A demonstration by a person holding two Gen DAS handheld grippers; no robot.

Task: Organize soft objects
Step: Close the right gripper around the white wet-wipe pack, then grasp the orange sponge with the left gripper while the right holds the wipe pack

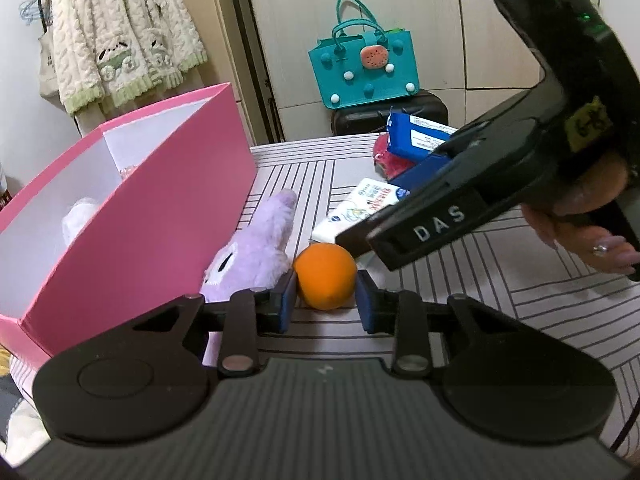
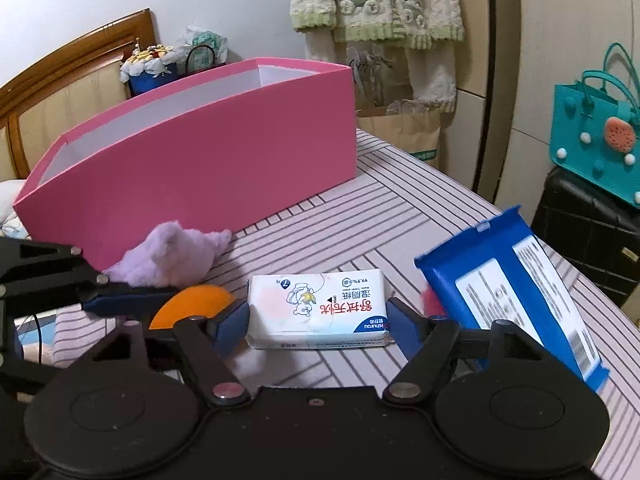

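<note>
My left gripper [image 1: 326,300] is open around an orange soft ball [image 1: 325,275] on the striped bed; the pads sit just beside it. A purple plush [image 1: 256,248] lies against the pink box [image 1: 160,220], which holds a pale plush [image 1: 78,220]. My right gripper [image 2: 318,318] is open around a white wet-wipes pack [image 2: 316,310], with its pads close to the pack's ends. The ball [image 2: 192,306] and purple plush [image 2: 176,256] also show in the right wrist view, by the left gripper's finger [image 2: 120,300]. The right gripper's body [image 1: 500,184] crosses the left wrist view.
A blue wipes pack [image 2: 516,296] lies to the right, with a red soft item [image 1: 390,156] beside it. A teal bag [image 1: 364,68] stands on a dark suitcase [image 1: 388,116] beyond the bed. The pink box [image 2: 192,168] stands at the far left.
</note>
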